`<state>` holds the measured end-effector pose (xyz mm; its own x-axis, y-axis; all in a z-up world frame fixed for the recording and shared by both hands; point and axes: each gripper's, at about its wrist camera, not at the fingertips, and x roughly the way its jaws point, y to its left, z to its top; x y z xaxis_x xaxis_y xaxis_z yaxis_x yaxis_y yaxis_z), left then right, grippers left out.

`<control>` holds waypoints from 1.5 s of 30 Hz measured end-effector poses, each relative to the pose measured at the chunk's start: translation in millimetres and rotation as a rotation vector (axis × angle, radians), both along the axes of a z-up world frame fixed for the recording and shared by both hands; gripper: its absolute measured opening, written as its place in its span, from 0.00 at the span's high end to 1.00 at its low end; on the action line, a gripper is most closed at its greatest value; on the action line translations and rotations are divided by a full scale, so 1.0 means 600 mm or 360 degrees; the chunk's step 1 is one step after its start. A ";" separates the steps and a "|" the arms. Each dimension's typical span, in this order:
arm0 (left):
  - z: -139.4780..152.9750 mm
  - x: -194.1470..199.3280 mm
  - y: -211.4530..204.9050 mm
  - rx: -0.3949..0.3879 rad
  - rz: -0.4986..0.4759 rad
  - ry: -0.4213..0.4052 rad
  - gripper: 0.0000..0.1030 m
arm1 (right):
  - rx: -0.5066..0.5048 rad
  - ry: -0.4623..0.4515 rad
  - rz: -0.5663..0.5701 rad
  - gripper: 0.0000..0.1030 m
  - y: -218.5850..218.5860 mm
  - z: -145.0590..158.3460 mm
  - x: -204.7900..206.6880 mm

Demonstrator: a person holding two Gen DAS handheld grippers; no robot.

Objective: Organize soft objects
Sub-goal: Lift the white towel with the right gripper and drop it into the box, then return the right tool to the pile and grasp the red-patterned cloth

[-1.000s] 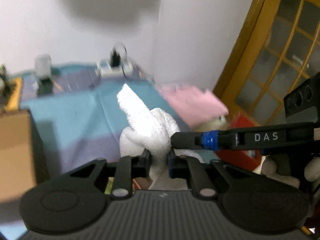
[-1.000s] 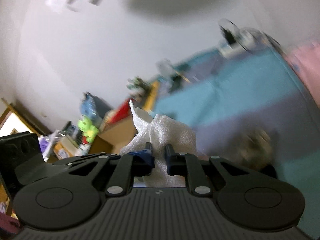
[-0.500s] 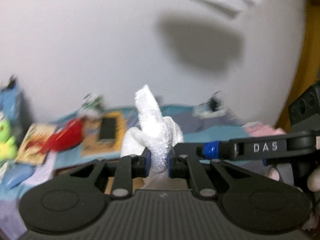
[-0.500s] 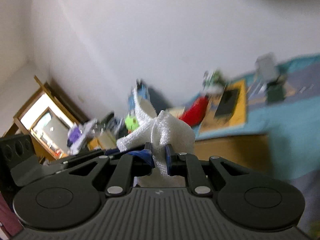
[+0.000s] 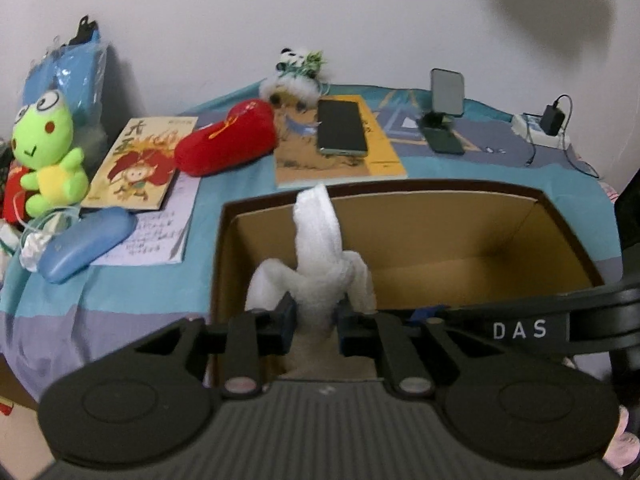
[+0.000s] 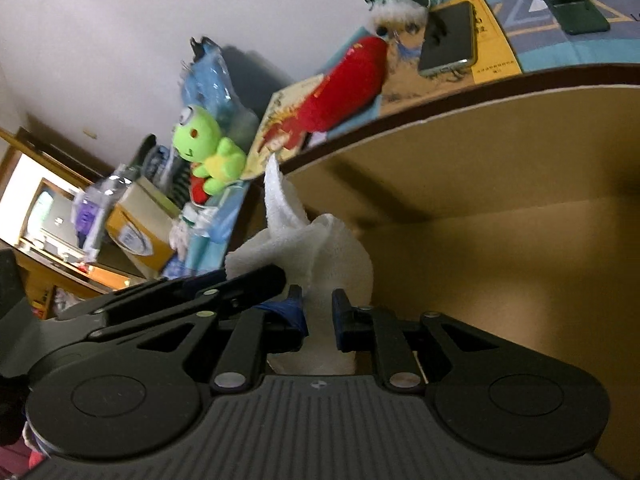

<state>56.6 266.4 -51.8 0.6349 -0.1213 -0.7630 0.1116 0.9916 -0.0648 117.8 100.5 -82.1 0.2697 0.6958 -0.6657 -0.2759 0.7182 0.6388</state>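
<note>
A white wall backs a bed (image 5: 248, 184) covered in a blue and purple sheet, crowded with loose items. From left to right in the left wrist view: a green frog plush (image 5: 44, 152), a picture book (image 5: 140, 162), a red plush (image 5: 226, 142), a small panda toy (image 5: 298, 68), a dark phone (image 5: 342, 128) lying on a yellow book, a phone stand (image 5: 444, 110) and a charger (image 5: 550, 122). In the foreground stands an open cardboard box (image 5: 440, 208), apparently empty inside. A white towel (image 5: 320, 252) hangs above the box opening, pinched between the left gripper (image 5: 316, 326) and the right gripper (image 6: 318, 314). Both sets of jaws are opening, with towel cloth between the pads of each. The towel appears about to drop into the box, so this item is nearly stowed. The frog, red plush and panda remain outside the box, so most of the sorting looks undone.
</note>
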 end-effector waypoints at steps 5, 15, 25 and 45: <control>0.007 -0.014 0.021 -0.0020 0.0048 -0.0019 0.51 | -0.0071 0.0036 0.0002 0.95 0.006 -0.008 -0.001; 0.079 -0.090 0.021 -0.0018 0.0019 -0.0183 0.51 | 0.0025 -0.0222 -0.0058 0.93 -0.068 0.069 -0.038; 0.107 -0.175 -0.154 -0.0156 -0.0411 -0.0197 0.51 | -0.0011 -0.0378 -0.0199 0.92 -0.212 0.112 -0.144; -0.008 -0.272 -0.526 -0.0328 -0.1004 0.0173 0.51 | -0.0262 -0.0170 -0.0645 0.90 -0.586 0.072 -0.318</control>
